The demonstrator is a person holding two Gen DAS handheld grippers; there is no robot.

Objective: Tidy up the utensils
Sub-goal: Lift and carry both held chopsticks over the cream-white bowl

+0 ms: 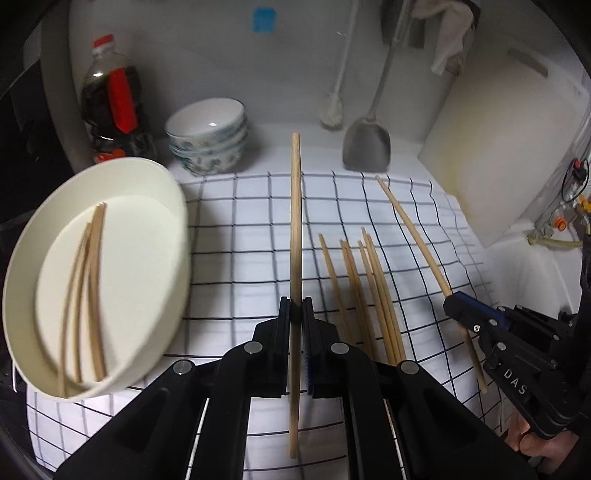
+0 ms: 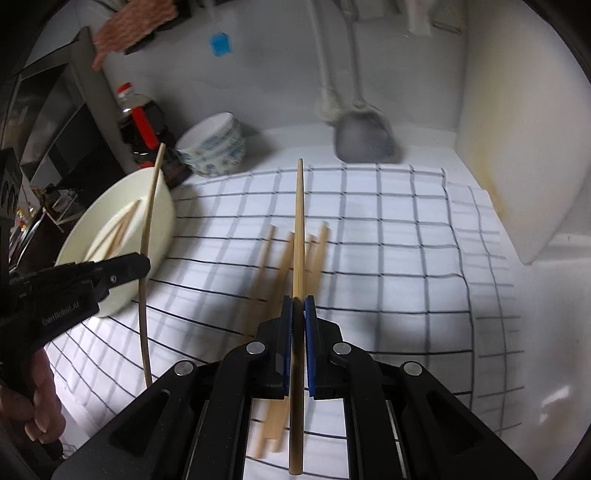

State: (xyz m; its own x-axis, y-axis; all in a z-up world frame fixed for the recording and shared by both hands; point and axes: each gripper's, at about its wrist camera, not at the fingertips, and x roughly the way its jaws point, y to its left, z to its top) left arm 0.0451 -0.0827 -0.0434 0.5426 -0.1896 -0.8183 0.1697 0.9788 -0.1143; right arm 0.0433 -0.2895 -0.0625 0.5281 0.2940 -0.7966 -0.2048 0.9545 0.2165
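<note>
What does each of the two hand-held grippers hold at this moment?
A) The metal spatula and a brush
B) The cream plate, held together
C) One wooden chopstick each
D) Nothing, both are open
C: the left gripper and right gripper each have jaws shut on one wooden chopstick.

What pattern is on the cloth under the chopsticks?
The cloth is white with a grid of thin dark lines, sharpest in the left wrist view.

A white wall (image 1: 303, 66) closes the far side, with a blue tag (image 1: 264, 20) stuck high on it. A white counter (image 1: 524, 280) runs beneath, under a white cloth with a black grid (image 1: 251, 229). At right leans a white board (image 1: 495, 155). Light is dim.
</note>
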